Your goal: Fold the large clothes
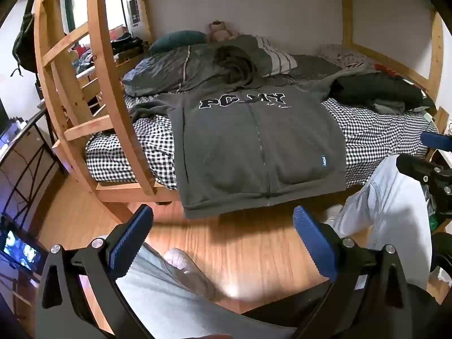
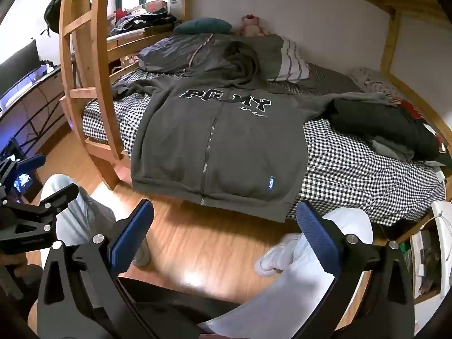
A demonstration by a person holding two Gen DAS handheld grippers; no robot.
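Observation:
A grey zip hoodie [image 1: 254, 141] with black lettering lies spread flat, front up, on the checked bedsheet [image 1: 373, 132], its hem hanging over the bed's near edge. Its sleeves stretch out to both sides. In the right wrist view the same hoodie [image 2: 220, 147] fills the middle. My left gripper [image 1: 223, 220] hovers over the wooden floor short of the hem, open, nothing between its blue pads. My right gripper [image 2: 224, 216] stands open too, just before the hem, empty. The right gripper's body [image 1: 429, 175] shows at the left wrist view's right edge.
A wooden bunk ladder [image 1: 76, 90] stands left of the hoodie. Pillows [image 1: 175, 67], a folded dark garment [image 1: 378, 90] and a plush toy [image 1: 220, 29] lie on the bed. A person's legs in light trousers [image 1: 395, 206] stand on the wooden floor [image 1: 248, 248]. A desk [image 2: 31, 90] is far left.

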